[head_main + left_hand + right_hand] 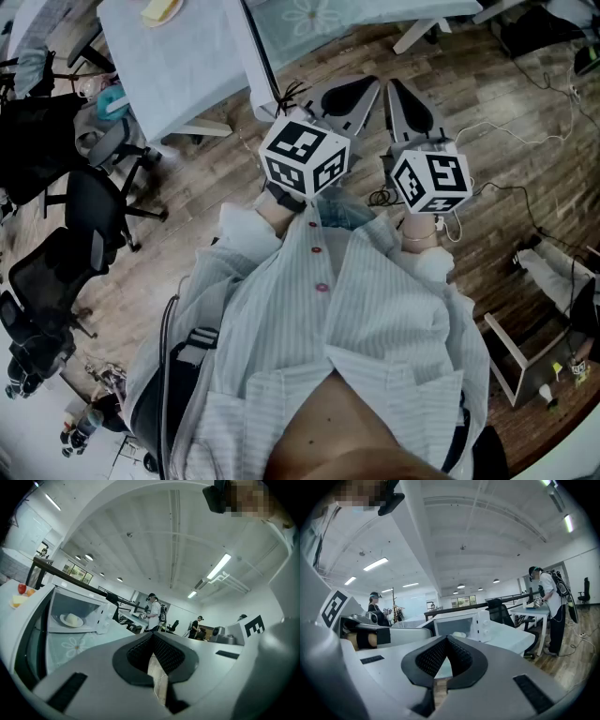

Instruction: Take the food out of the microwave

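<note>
The left gripper (361,92) and the right gripper (401,98) are side by side in the middle of the head view, close to the person's chest and above the brown wood floor (525,122). The fingers of the left gripper (152,638) are pressed together and hold nothing. The fingers of the right gripper (446,640) are pressed together too, with nothing between them. The white microwave (77,606) sits on a worktop (70,646) with a flower cloth on it, at the left of the left gripper view. The food (71,618) is a pale round lump on a plate (63,620) inside the microwave, seen through its glass front. In the right gripper view the microwave (461,620) is in the middle, just above the fingers but well apart from them. Neither gripper touches it. A person (551,599) in a white shirt stands by another table at the right of that view. Dark chairs (94,206) stand at the left of the head view.
</note>
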A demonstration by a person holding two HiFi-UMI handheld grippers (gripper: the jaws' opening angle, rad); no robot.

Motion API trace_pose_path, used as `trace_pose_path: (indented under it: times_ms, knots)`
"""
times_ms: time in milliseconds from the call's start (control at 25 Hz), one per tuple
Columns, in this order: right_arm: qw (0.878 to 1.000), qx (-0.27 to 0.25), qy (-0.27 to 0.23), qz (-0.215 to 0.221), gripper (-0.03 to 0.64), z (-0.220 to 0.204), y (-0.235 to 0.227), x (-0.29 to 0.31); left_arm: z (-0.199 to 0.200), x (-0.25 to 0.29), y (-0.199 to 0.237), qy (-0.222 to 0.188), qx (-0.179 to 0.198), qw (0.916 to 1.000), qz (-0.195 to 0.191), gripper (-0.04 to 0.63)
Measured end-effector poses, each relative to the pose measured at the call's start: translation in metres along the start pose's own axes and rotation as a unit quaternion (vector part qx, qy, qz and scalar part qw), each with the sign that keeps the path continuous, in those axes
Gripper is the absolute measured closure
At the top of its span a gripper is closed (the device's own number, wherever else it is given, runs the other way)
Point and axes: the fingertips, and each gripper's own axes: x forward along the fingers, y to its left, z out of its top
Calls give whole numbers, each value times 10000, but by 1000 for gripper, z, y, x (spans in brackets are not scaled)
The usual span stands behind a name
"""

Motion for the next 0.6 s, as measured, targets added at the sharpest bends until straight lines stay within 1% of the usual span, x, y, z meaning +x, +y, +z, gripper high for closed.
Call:
trace_pose_path:
  times_ms: [240,600]
  knots:
    - [10000,-8,-55,51,584,3,2,1,2,-2,7,-42,-19,9999,111,586]
    - [9996,-10,-178,200,584,8,-8,-3,0,7,8,-96,19,9994,325,588]
